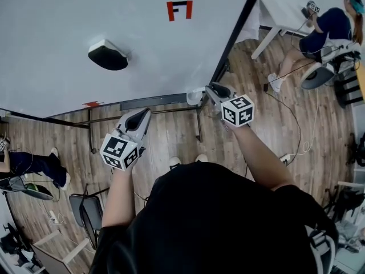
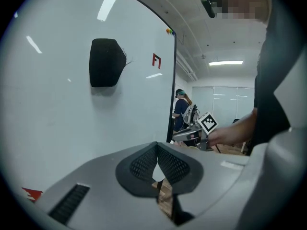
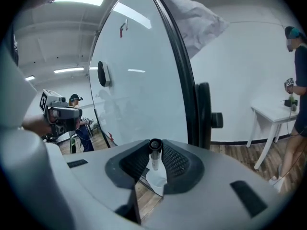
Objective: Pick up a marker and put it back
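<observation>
— Right gripper (image 3: pixel 155 150) first: what are its jaws doing?
— They are clamped on the marker (image 3: pixel 154 153), 1 pad on each side. Its black end sits up at the fingertips and its pale barrel runs back toward the camera.
— And the left gripper (image 2: pixel 157 146)?
— Its 2 jaws meet at the tips, with nothing between them.
— What lies ahead of them?
— A whiteboard (image 1: pixel 68 27), just ahead of both grippers; the right gripper is near its dark edge. A black eraser (image 1: pixel 107 55) sticks to the board, up and left of the left gripper, and a red mark (image 1: pixel 179 9) sits farther up.
</observation>
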Demonstrator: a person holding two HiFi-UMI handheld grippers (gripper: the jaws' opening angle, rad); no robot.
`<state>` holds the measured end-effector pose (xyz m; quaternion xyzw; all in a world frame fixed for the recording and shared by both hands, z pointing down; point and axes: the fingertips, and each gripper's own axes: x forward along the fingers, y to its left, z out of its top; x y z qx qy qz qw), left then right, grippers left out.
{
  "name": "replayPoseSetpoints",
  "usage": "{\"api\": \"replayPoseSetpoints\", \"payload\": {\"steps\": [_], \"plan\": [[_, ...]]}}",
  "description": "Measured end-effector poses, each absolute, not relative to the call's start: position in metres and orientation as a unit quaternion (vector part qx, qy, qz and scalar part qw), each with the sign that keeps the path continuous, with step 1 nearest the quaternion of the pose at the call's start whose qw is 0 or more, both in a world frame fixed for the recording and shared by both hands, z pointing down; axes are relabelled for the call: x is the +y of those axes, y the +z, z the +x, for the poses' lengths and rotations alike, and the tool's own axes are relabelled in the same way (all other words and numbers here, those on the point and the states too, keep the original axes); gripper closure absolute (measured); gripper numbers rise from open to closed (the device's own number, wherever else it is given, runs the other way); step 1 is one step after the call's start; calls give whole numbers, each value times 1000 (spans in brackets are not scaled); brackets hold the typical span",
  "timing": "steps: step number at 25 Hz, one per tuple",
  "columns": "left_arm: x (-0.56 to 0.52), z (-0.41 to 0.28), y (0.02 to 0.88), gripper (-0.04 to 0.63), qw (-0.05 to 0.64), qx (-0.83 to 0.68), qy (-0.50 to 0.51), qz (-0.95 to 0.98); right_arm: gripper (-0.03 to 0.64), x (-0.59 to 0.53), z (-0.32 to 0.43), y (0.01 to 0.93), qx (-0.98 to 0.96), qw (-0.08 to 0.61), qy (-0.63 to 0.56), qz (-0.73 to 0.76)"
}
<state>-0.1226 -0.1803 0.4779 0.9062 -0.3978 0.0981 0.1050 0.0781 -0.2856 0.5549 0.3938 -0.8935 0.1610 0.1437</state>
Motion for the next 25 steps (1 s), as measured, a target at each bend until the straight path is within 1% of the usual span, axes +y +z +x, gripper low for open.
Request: {"api": "replayPoseSetpoints", "payload": {"steps": [6,13,25], "plan": [[-182,-115,464,584,90,-388,93,913,543,-266,89,510,-897,118,135,403],[-178,-116,457,584,83,-383,94,915,545,-241,104,480,-896,93,118,419],[-180,-113,454,584,78,-375,96,919,543,-226,108,476,-893,86,120,424]]}}
